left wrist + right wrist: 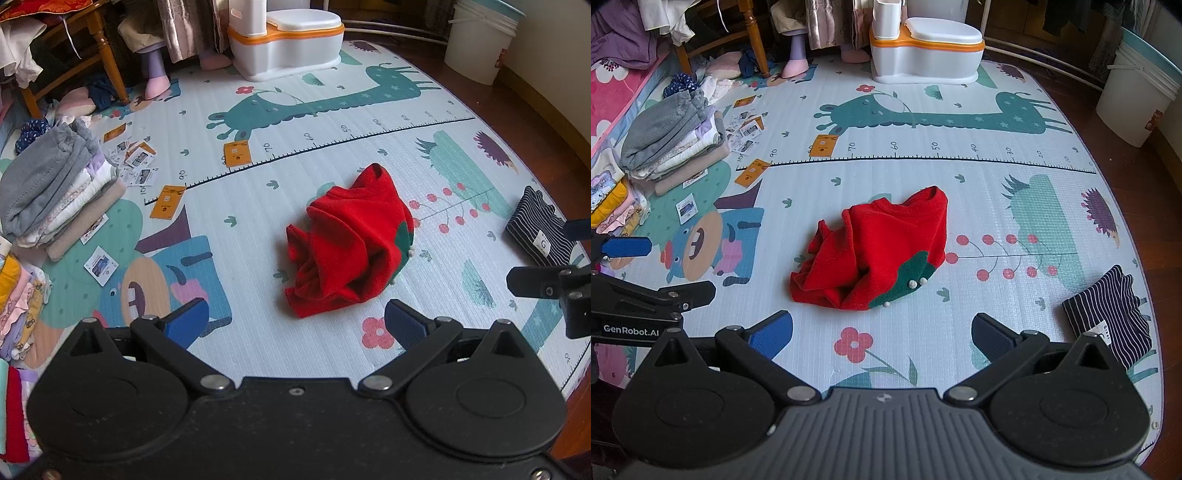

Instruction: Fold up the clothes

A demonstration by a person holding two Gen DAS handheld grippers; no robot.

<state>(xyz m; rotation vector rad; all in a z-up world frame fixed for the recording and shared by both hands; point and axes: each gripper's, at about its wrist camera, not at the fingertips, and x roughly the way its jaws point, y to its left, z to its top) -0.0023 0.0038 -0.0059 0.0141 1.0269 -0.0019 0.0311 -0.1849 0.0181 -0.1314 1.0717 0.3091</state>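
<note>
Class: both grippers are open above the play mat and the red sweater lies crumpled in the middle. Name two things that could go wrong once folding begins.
1. The red sweater is bunched in layers, so the left gripper or right gripper may pinch several layers and fail to spread it flat.
2. Small white beads on its green patch could snag or slip in the fingers.
</note>
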